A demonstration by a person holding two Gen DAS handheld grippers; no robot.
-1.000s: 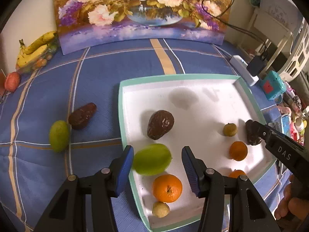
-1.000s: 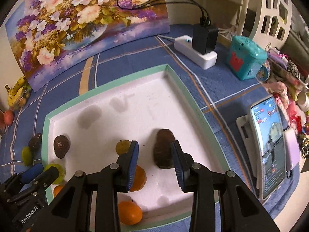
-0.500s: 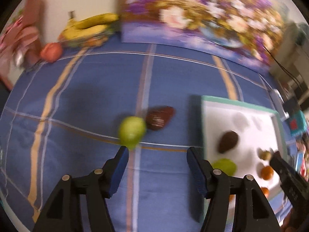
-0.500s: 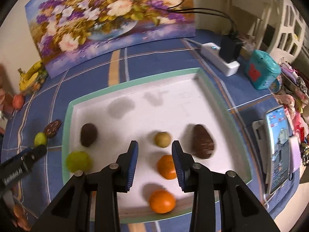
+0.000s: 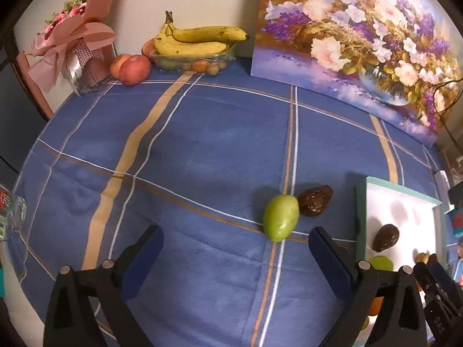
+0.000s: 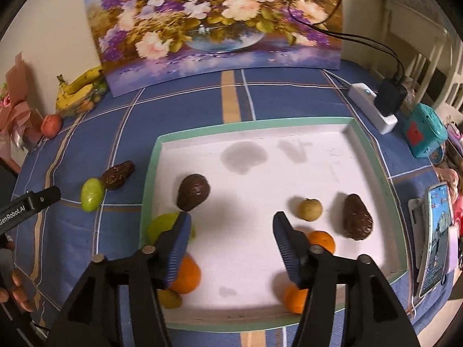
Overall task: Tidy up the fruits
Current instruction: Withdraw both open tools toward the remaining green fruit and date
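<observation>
Two fruits remain on the tablecloth [image 5: 202, 150] beside the tray's [image 6: 150, 173] left edge: a green mango [image 5: 280, 217] touching a brown avocado [image 5: 315, 201]. Both grippers, left [image 5: 233, 257] and right [image 6: 231, 243], have just been opening, nothing between them. The smooth, firm mango is judged best taken across its middle.
</observation>
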